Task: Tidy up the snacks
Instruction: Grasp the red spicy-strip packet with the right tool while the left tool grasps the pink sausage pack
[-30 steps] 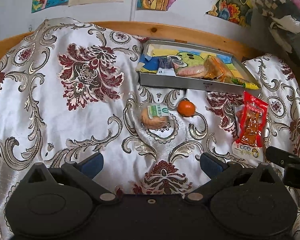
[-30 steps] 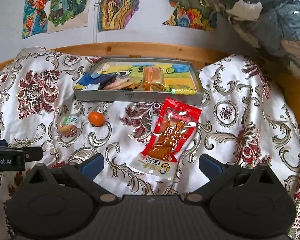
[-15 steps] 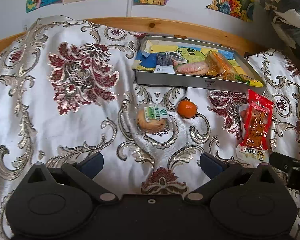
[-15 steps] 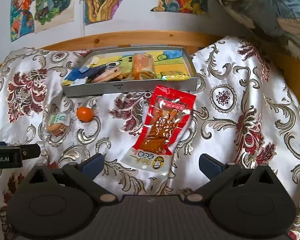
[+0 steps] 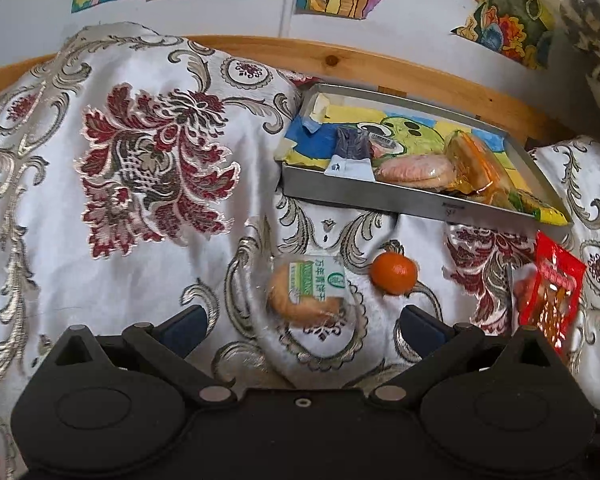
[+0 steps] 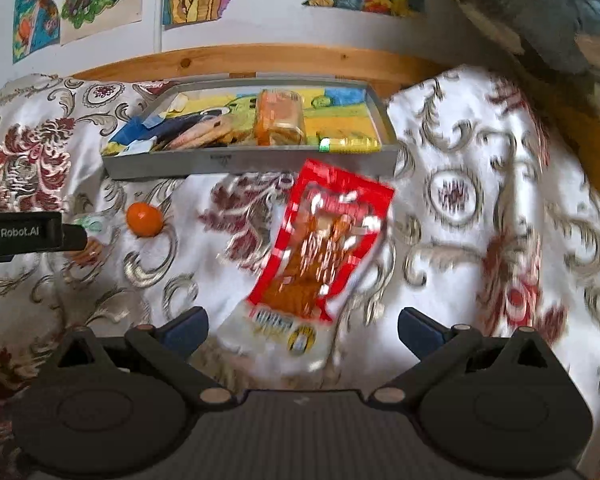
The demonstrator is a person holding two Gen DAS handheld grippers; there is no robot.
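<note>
The patterned satin cloth [image 5: 148,240] covers the whole surface, loose and rumpled, so anything on it sits on a soft, slippery bed rather than a firm base. At the back, against the wooden rail [image 5: 380,64], lies the grey metal tray [image 6: 252,162], already holding several wrapped snacks on a cartoon-printed liner. Just in front of its near wall is the red snack packet [image 6: 324,240], flat and long, its top edge almost touching the tray. It looks light and floppy, with slick film; I would take it by the pale sealed end nearest the camera, since a pinch in the middle may crush what is inside or slide off. Left of it, well apart, sits the wrapped round pastry [image 5: 306,292], soft and easily squashed in crinkly clear film; a gentle hold across its width seems best. Just beside it to the right is the small orange [image 5: 394,274], round, firm and likely to roll on the satin, so it wants a centred hold.

The left tongs [image 5: 304,320] stand wide apart and empty, with the pastry lying between and just ahead of the blue fingers [image 5: 184,324]. The right tongs [image 6: 302,326] are likewise spread and empty, straddling the pale end of the red packet. Three snacks remain outside the tray
</note>
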